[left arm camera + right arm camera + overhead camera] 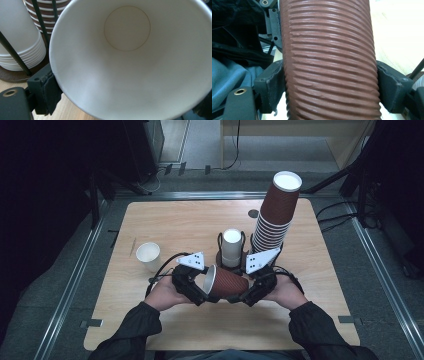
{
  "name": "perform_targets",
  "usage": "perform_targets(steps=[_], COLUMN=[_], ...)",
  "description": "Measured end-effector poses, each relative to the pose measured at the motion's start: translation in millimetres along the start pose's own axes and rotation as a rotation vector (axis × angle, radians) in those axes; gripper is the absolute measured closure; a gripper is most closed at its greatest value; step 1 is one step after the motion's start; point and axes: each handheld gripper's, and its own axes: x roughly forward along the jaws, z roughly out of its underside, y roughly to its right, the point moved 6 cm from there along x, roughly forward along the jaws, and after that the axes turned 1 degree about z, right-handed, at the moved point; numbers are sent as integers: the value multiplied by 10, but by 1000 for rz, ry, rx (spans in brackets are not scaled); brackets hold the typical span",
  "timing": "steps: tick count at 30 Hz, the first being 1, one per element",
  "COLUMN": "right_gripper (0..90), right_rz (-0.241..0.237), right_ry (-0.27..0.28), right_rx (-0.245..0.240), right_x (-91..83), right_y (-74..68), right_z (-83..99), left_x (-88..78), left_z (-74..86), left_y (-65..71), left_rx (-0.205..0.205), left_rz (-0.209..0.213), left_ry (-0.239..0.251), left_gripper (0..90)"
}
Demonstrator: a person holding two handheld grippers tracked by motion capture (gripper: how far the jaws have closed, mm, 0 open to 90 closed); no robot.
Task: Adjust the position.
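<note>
A brown ribbed paper cup (227,284) lies on its side above the table's front middle, mouth to the left. My left gripper (205,292) holds it at the rim end. In the left gripper view I look into the cup's white inside (125,62), with a black pad (47,92) pressed against the rim. My right gripper (240,295) is shut on the cup's base end. In the right gripper view its pads (272,87) squeeze the ribbed wall (329,50) from both sides.
A tall leaning stack of brown cups (277,215) rises at the back right of the wooden table (175,225). A short stack of white cups (231,247) stands in a black wire holder just behind the grippers. A single white cup (148,256) stands at the left.
</note>
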Motion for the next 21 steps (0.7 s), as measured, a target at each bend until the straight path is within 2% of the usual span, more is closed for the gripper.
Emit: perform_targets(steps=[5,8,10,12,15,18,21], right_gripper=[196,190,181,142,141,140,140], right_rz=[7,11,32,47,70,80,100], right_ry=[-42,-48,-59,-73,-80,-84,-94], right_rx=[-2,9,4,-3,11,20,20], right_x=[35,44,47,39,15,-11,-25], right_y=[0,-4,-5,-10,5,27,58], right_z=[32,22,26,40,47,58,82], left_x=[24,2,-28,-64,-128,-168,-175], left_z=[33,26,25,31,45,55,77], left_y=[-8,-14,-33,-51,-76,-105,-141], left_rx=[-6,-12,-15,-17,-23,-39,-39], left_rz=[2,2,1,-9,-34,-41,-69], left_ry=[-47,-43,-50,-55,-68,-74,-120], left_gripper=[81,82,82,83,82,82,82])
